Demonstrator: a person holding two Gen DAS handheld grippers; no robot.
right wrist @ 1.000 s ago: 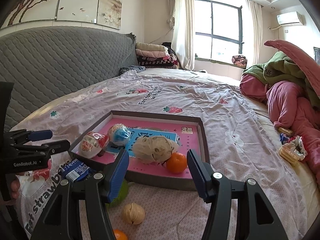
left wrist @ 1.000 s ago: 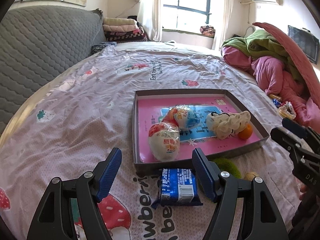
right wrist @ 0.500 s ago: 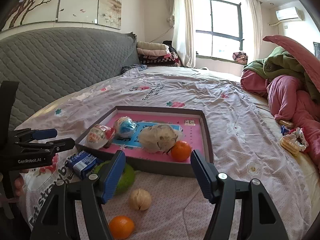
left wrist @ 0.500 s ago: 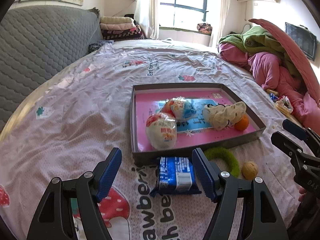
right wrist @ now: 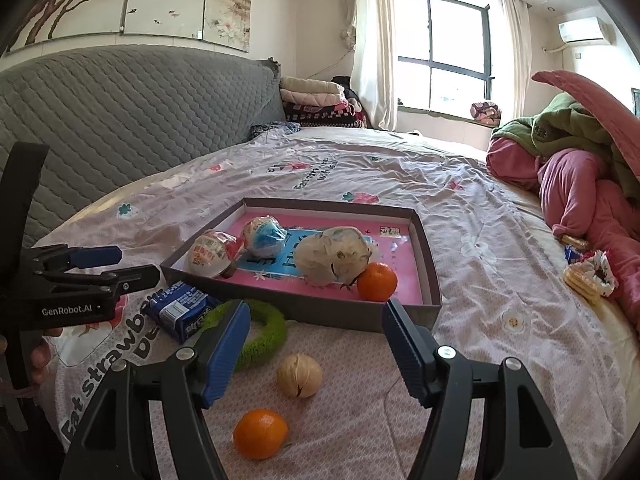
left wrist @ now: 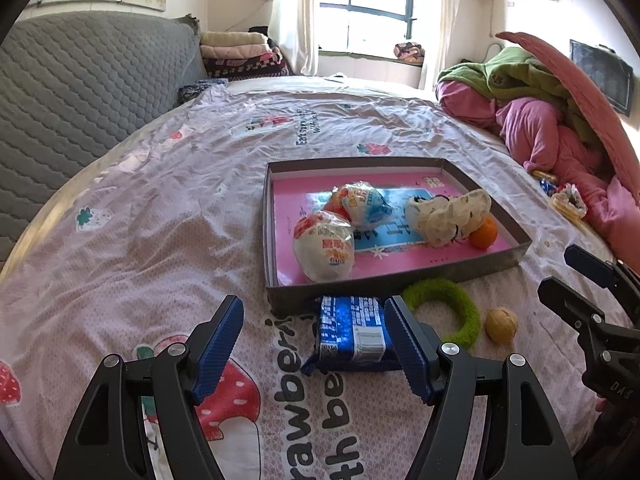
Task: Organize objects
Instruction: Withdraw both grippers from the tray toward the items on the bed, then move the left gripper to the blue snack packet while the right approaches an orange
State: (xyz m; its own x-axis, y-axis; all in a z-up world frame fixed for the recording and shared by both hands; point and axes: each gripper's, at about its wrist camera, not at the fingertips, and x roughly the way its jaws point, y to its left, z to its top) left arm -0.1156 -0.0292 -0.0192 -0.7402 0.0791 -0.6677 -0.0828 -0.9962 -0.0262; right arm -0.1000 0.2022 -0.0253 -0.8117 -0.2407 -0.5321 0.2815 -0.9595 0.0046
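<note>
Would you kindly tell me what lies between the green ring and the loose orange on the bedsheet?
A walnut lies between the green ring and the loose orange, on bare sheet; the right wrist view shows it.

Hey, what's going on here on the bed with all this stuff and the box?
A person is sorting loose items into a shallow box on the bed, with a hand-held gripper in each hand. Two wrapped snacks, a crumpled bag and an orange already lie inside it. The left hand-held gripper is open over a blue snack packet just outside the box. The right hand-held gripper is open and empty above a walnut, beside a green ring and a second orange.
</note>
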